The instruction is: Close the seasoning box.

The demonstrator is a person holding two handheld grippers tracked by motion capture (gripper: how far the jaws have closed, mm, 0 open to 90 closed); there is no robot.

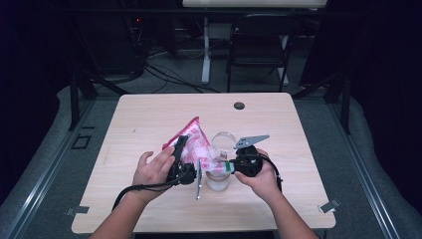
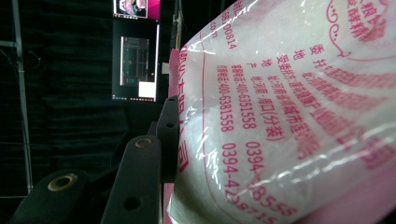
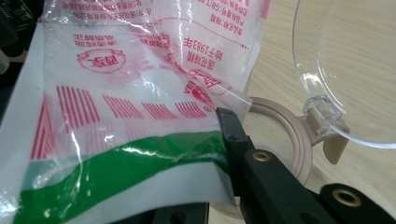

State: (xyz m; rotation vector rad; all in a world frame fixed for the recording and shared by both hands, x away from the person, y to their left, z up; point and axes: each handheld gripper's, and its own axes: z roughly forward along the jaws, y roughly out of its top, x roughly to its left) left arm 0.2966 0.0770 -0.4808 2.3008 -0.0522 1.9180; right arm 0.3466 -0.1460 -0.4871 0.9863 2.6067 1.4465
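Centre of the high view: both hands meet over the table, and between them hangs a pink-and-white printed bag [image 1: 194,142], lifted and tilted above a clear jar [image 1: 219,175]. The left gripper [image 1: 180,158] sits just left of centre, jaws clamped on the bag partway closed; in the left gripper view the black jaw on the left of the frame presses flat against the bulging plastic [image 2: 289,112], white grains showing through the film. The right gripper [image 1: 238,167] comes in from right of centre, jaws closed tight on the bag's lower corner; in the right gripper view a black jaw pinches the thin film [image 3: 140,121] at its green band, low in the frame. Behind that jaw, the jar's beige rim ring [image 3: 299,140] sits right of centre, and its clear hinged lid [image 3: 345,70] stands open in the upper right.

The jar stands on a pale wooden table [image 1: 149,124], which has a small dark round cap [image 1: 239,105] near its far edge. Beyond, at the top of the high view, a dark room: a black folding chair [image 1: 259,45], a white table leg [image 1: 205,50], cables on a grey floor.
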